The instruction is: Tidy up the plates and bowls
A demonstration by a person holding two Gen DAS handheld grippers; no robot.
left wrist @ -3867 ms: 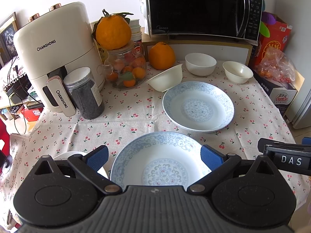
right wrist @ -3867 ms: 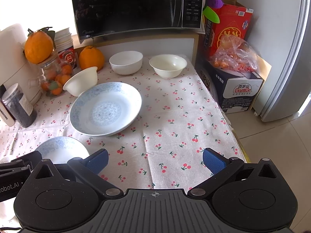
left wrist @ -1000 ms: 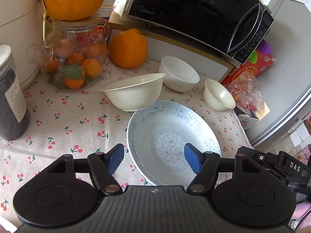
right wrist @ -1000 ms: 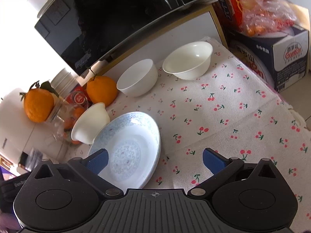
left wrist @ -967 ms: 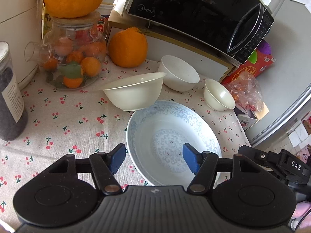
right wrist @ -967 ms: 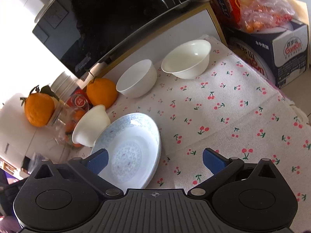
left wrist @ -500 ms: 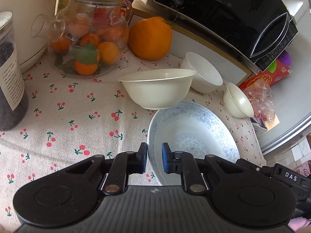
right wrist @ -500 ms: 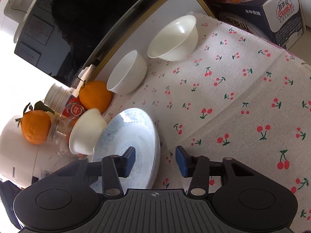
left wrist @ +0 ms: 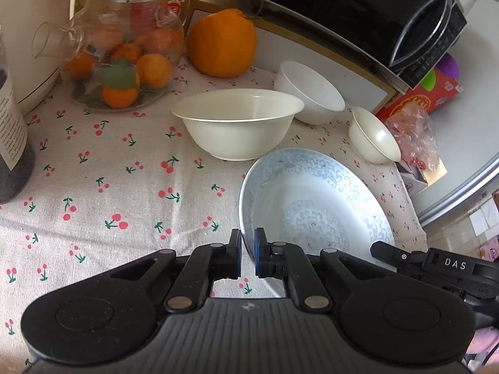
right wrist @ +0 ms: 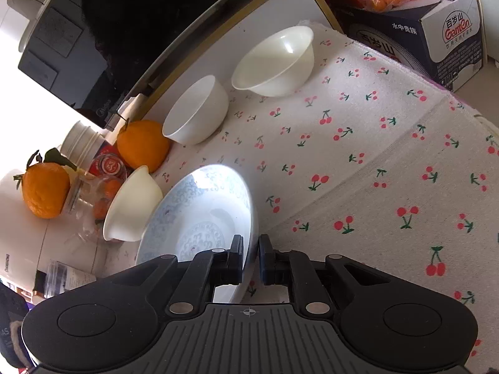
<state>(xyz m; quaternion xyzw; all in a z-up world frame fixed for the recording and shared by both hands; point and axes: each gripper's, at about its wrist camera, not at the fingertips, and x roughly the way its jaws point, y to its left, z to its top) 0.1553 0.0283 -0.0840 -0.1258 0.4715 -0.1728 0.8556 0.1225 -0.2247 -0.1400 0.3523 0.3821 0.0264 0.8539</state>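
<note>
Blue-patterned white porcelain plate (left wrist: pixel 315 205) lies lower centre on the cherry-print tablecloth (left wrist: pixel 103 168), touching a cream plastic bowl (left wrist: pixel 237 124). Both jaws have just been closing: the left gripper (left wrist: pixel 248 249) clamps its left rim, the right gripper (right wrist: pixel 251 255) its right rim.

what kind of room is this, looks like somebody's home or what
Most likely a home kitchen or dining corner: a black microwave oven sits behind a table with a cherry-print tablecloth, which holds a blue-patterned porcelain plate, white bowls and a glass jar of small oranges.
</note>
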